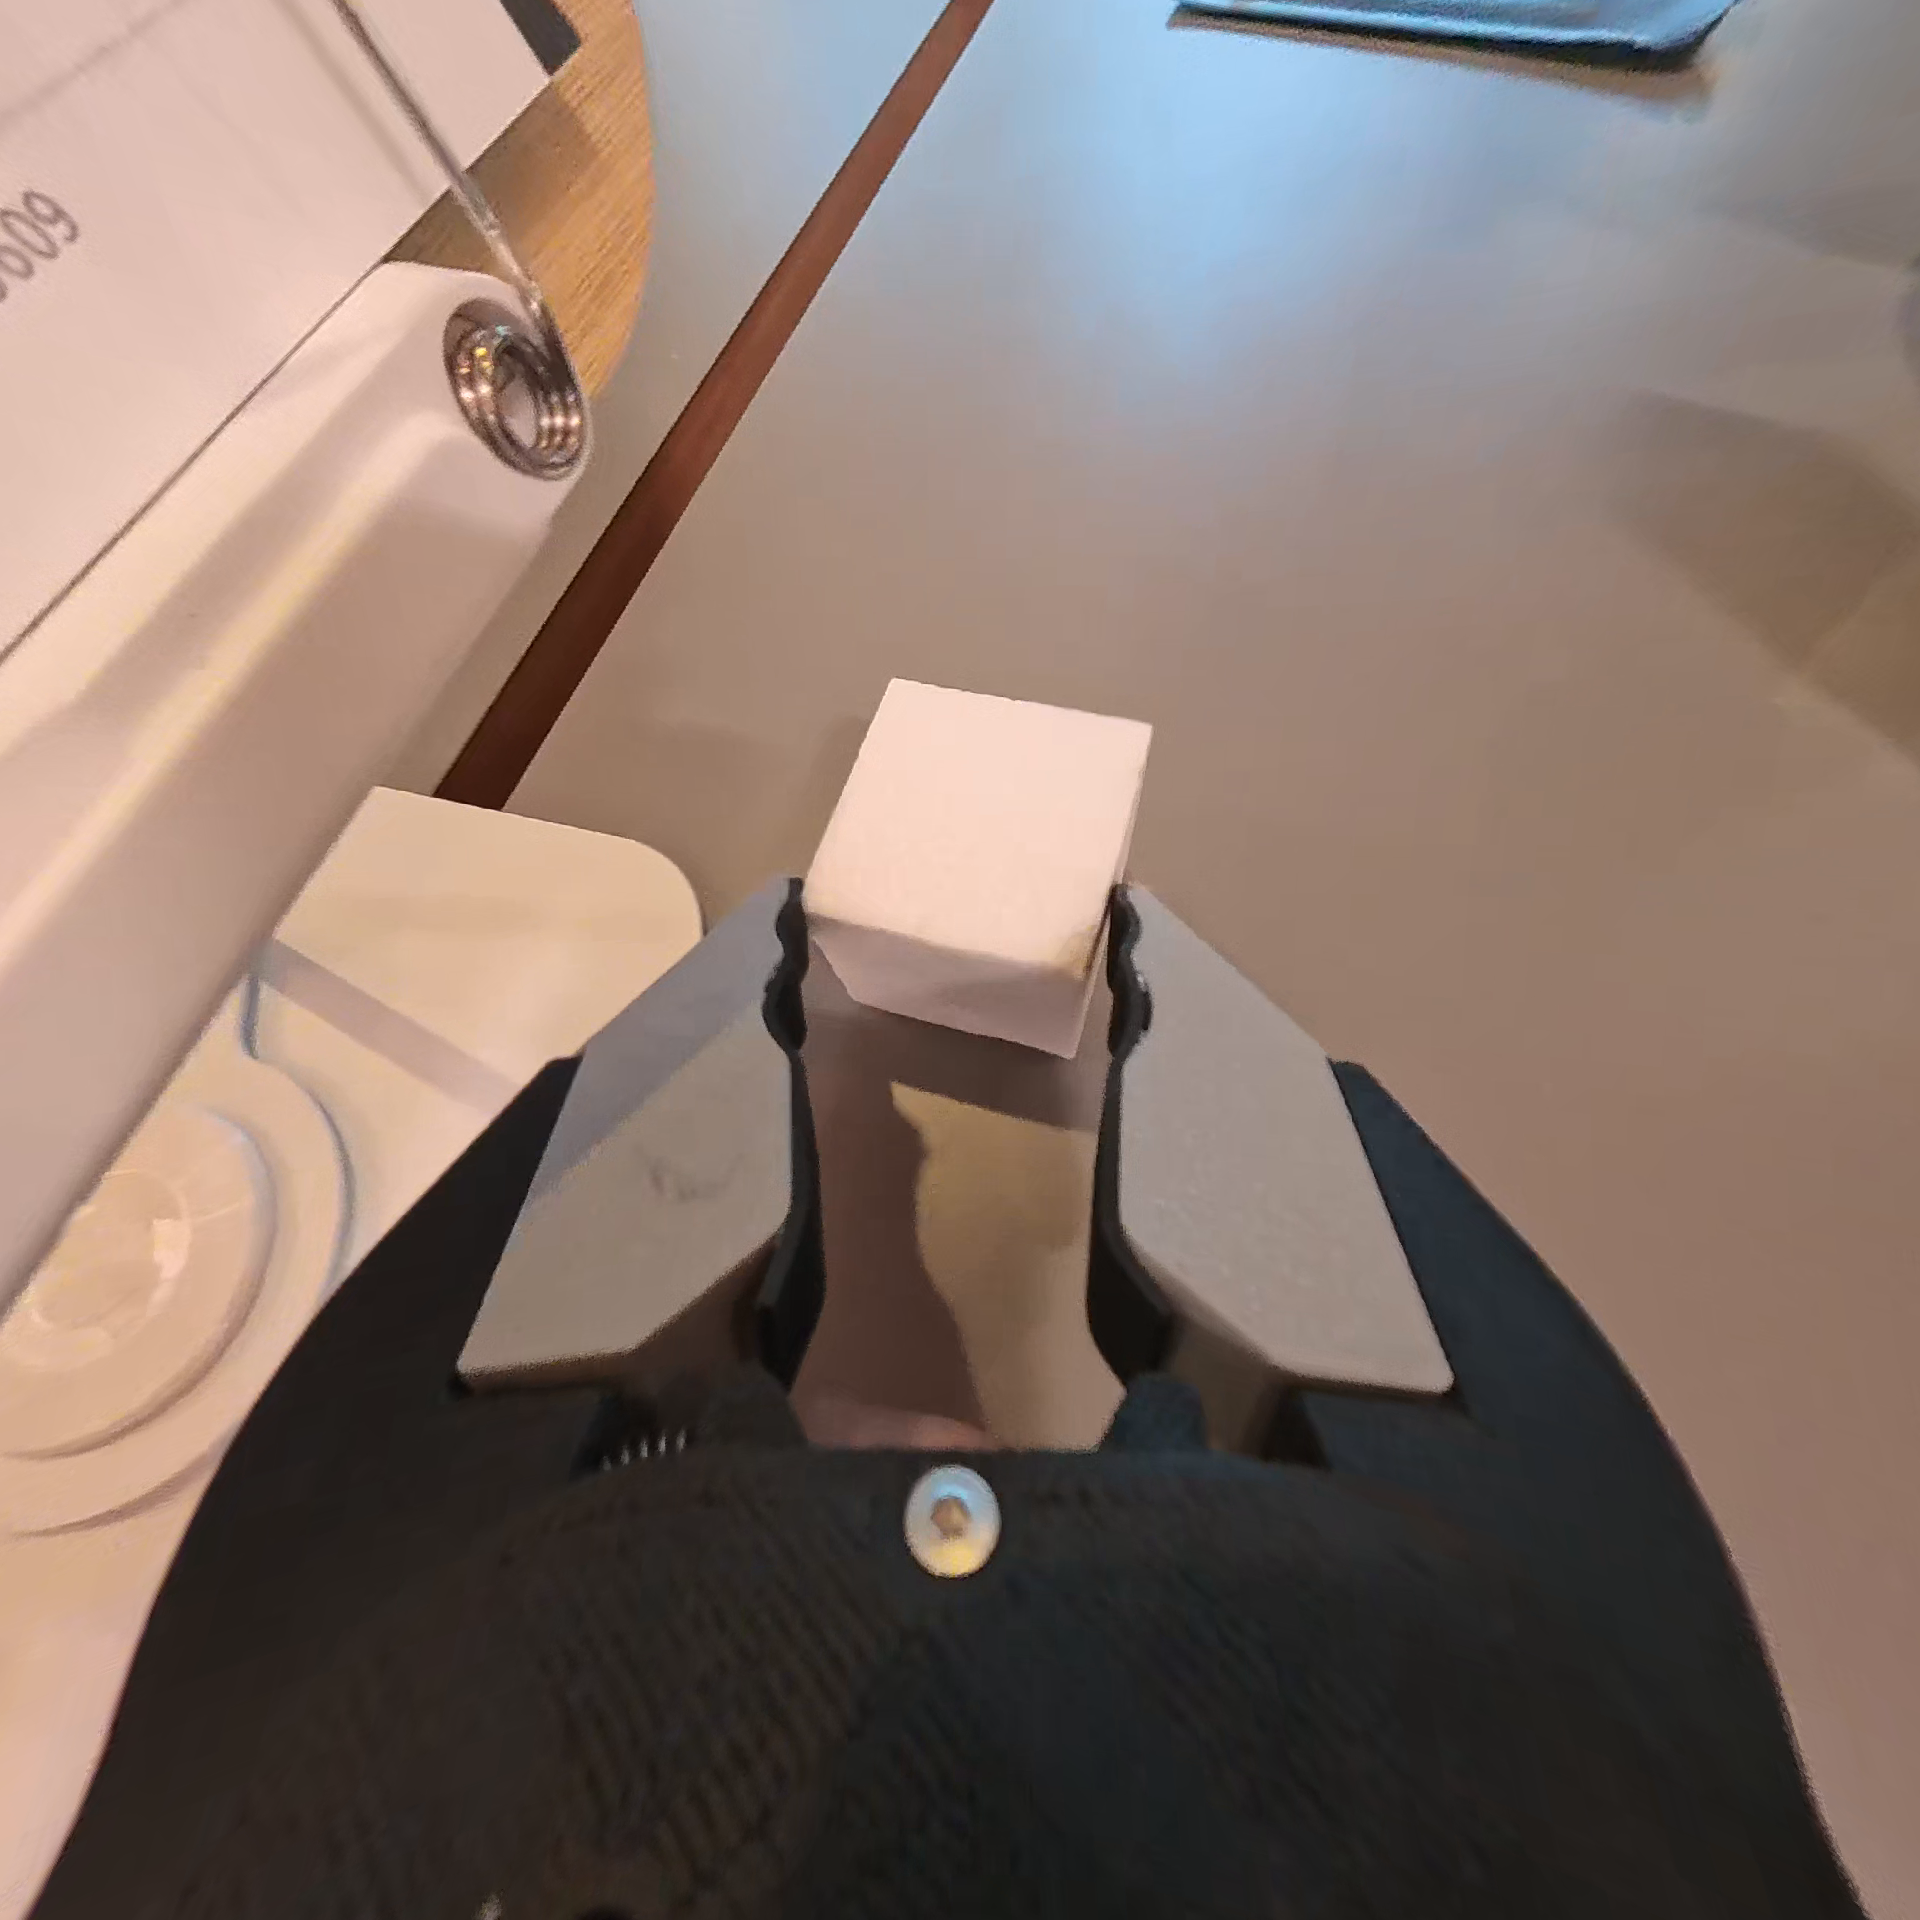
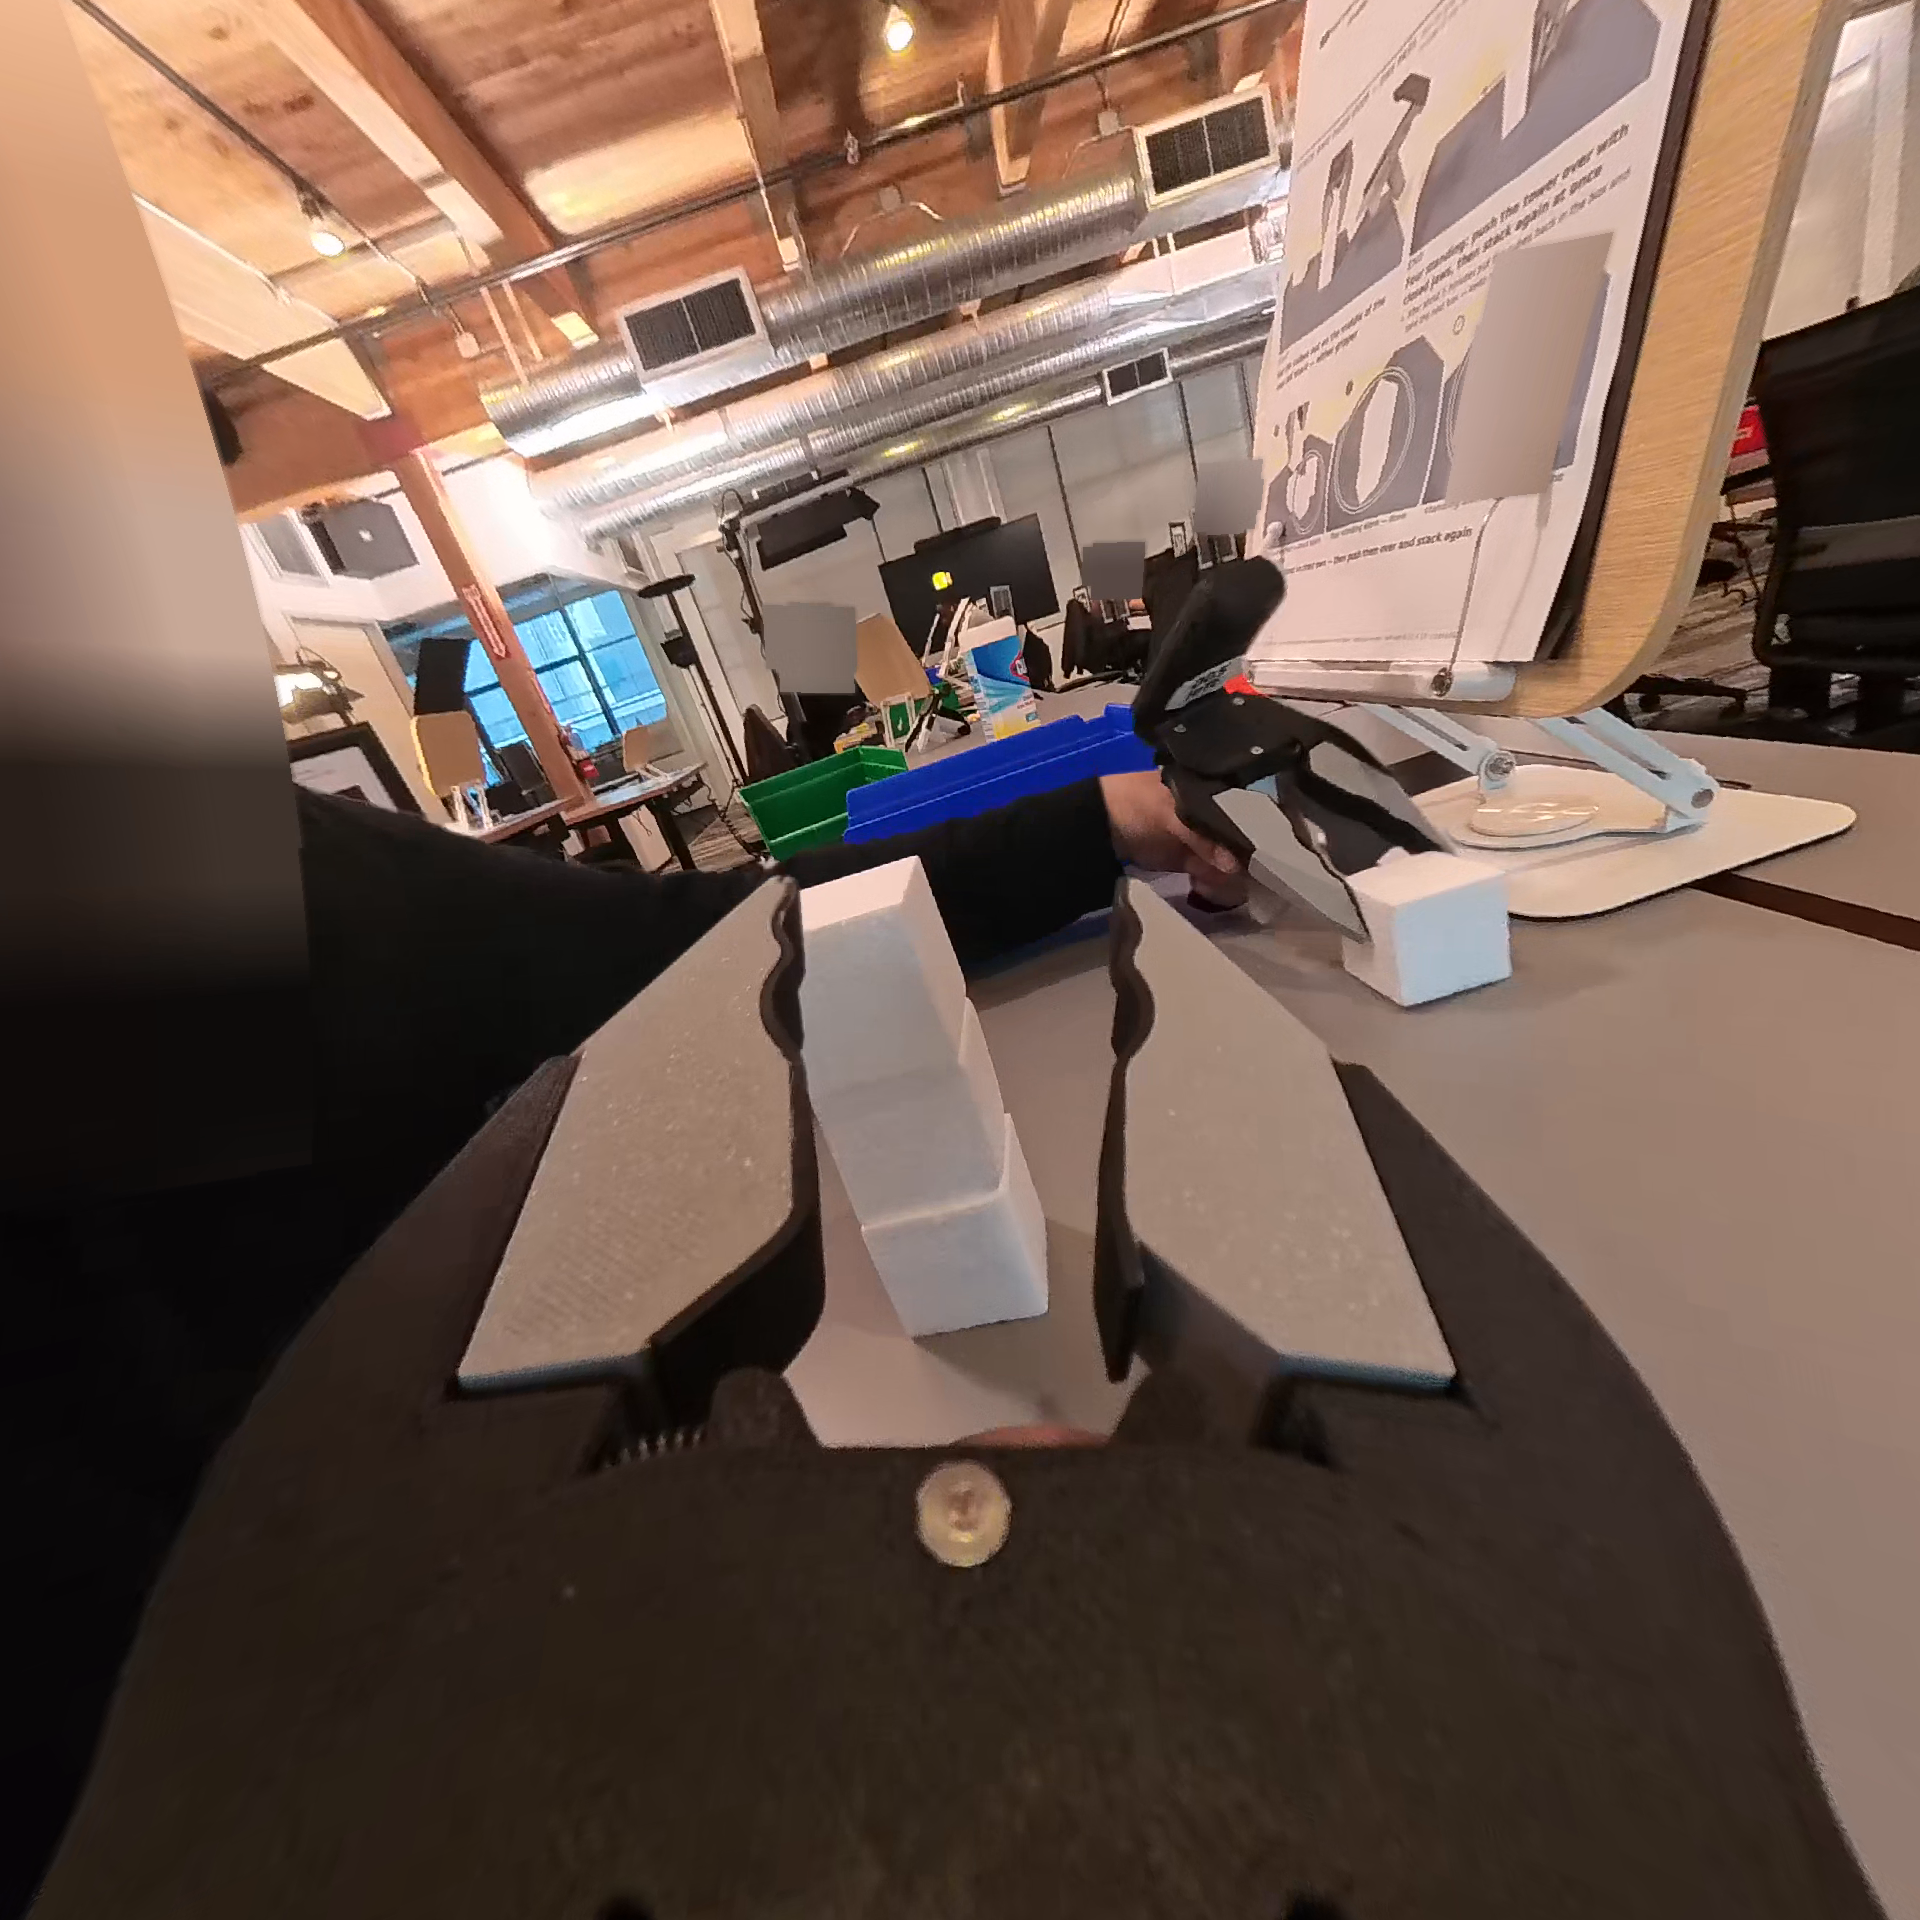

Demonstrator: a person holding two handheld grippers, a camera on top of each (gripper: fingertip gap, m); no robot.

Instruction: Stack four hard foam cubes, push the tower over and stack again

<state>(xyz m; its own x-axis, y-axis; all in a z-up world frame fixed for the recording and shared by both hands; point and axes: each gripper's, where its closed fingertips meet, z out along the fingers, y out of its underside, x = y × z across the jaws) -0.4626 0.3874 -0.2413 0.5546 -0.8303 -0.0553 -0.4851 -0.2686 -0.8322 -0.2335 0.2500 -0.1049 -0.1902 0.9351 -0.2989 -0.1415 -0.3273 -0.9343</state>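
Three cubes (image 2: 914, 1122) stand stacked on the grey table (image 2: 1558, 1195), between my right gripper's (image 2: 956, 935) open, non-pressing fingers. My left gripper (image 1: 956, 935) pinches the fourth cube (image 1: 977, 862) nearby; placing it remains.

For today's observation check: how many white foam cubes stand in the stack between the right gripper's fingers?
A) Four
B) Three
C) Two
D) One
B: the right wrist view shows three white foam cubes piled one on another, while a fourth cube sits apart on the grey table at the left gripper.
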